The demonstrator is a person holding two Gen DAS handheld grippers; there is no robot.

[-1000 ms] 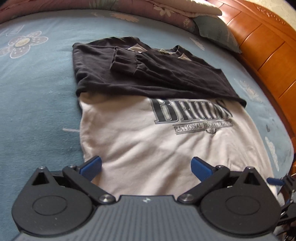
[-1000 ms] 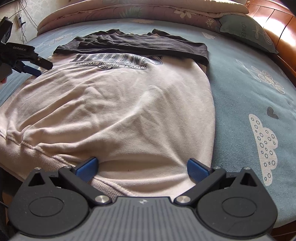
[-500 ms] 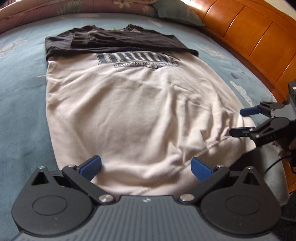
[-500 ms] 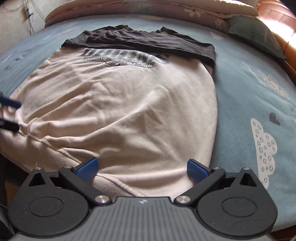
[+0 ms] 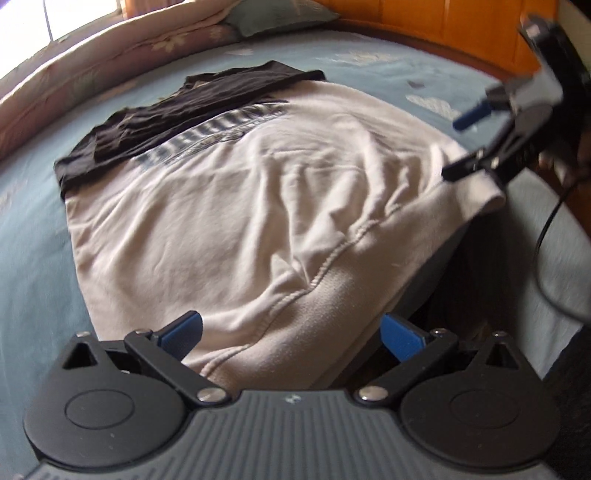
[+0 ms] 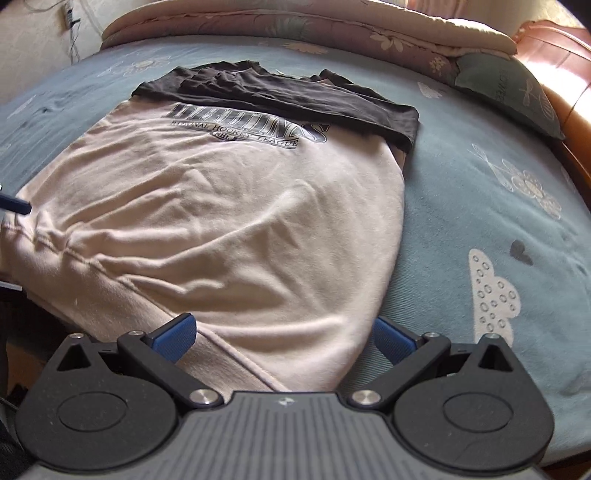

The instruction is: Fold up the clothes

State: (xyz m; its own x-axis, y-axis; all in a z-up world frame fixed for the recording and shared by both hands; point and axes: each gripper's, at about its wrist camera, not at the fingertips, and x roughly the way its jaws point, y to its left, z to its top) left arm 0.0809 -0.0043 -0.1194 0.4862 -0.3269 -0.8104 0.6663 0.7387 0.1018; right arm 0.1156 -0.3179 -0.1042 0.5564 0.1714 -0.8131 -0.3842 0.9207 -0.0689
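A pale cream sweatshirt (image 6: 221,221) carries dark grey block lettering (image 6: 247,123) across its chest, and its folded sleeves and shoulders (image 6: 295,99) are black. It lies on a dusty blue bedspread (image 6: 480,206) printed with white flowers, a white dotted cloud (image 6: 493,295) and a small dark grey heart (image 6: 520,251). A rolled quilt (image 6: 295,22) is mauve and cream with a faded floral pattern, beside a grey-green pillow (image 6: 509,96). The headboard (image 5: 443,22) is orange-brown wood. Both the left gripper (image 5: 291,334) and the right gripper (image 6: 284,338) are black and grey with bright blue finger pads (image 6: 175,334).
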